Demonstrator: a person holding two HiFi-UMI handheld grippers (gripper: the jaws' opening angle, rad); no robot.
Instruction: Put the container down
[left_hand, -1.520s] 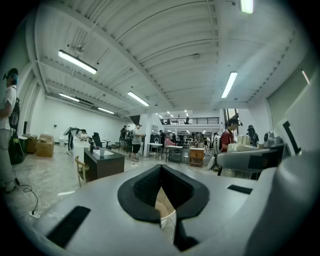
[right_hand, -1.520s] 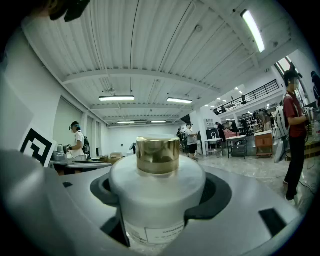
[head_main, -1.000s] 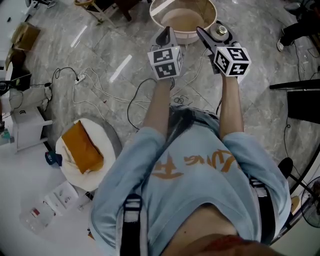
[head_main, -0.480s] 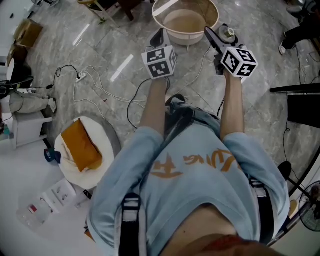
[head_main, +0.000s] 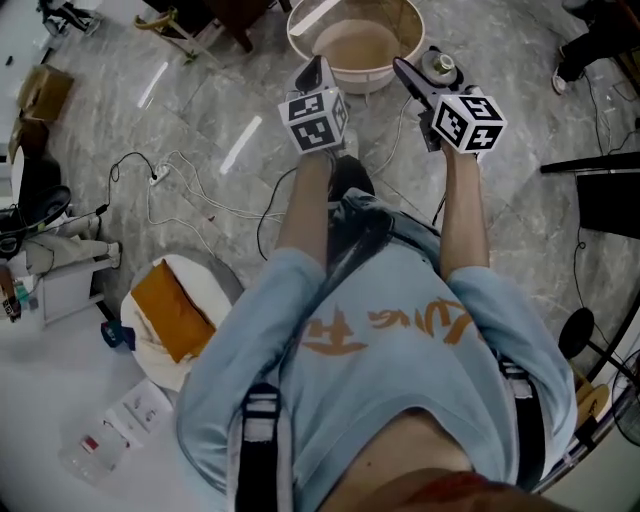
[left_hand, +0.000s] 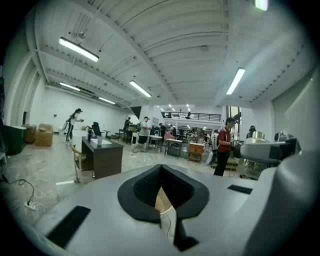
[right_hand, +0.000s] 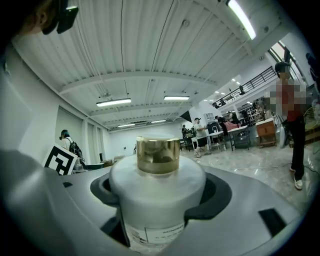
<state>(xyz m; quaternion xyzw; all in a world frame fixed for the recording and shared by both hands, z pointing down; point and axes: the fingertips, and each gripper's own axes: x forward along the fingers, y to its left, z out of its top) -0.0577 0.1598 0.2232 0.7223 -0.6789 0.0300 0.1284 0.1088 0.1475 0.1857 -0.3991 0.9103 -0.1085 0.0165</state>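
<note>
In the head view, my right gripper (head_main: 428, 78) is shut on a white container (head_main: 438, 66) with a gold cap, held just to the right of a beige round basin (head_main: 350, 74) on the floor. The right gripper view shows the container (right_hand: 157, 187) upright between the black pads, gold cap on top. My left gripper (head_main: 318, 72) is held out beside it at the basin's near rim. Seen in its own view, the left gripper (left_hand: 162, 192) has its jaws together with nothing between them; a sliver of beige shows through below.
White and black cables (head_main: 190, 190) trail across the grey marble floor at the left. A round white stool with an orange cushion (head_main: 170, 315) stands at the lower left, papers (head_main: 130, 420) near it. Dark furniture (head_main: 610, 200) lies at the right. People stand in the hall beyond.
Both grippers have shifted slightly towards the basin and the head view has swung a little. The container stays held in the right gripper.
</note>
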